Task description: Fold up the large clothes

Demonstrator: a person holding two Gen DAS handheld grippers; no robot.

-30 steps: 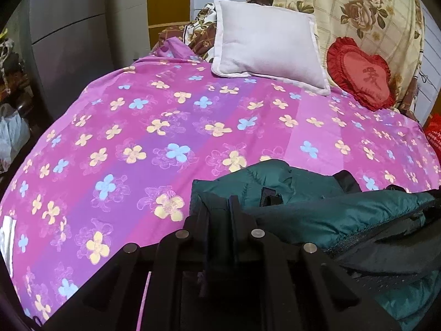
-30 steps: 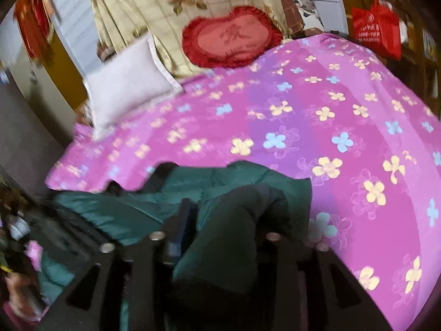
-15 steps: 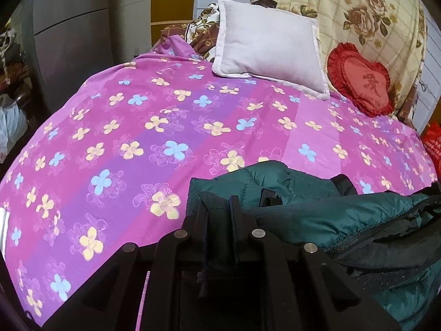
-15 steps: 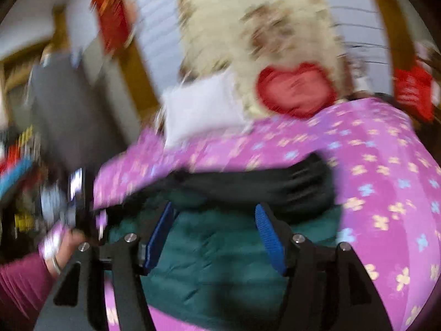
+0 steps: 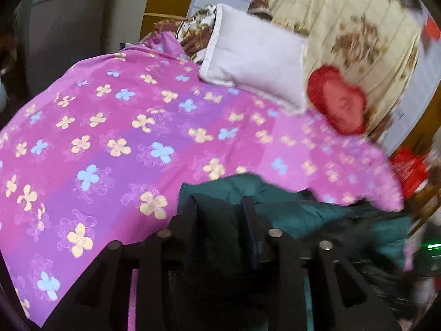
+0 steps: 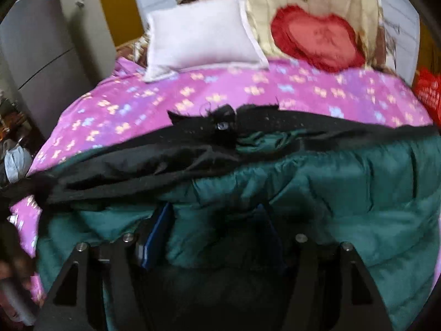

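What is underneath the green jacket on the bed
The green jacket lies on the pink flowered bedspread, which shows all around its far edge. Black lining is draped over the jacket's top. Whatever sits directly beneath the jacket is covered.

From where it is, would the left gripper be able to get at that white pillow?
Probably not right now. The left gripper is shut on the green jacket, and the pillow sits at the far end of the bed, across a bare stretch of pink bedspread.
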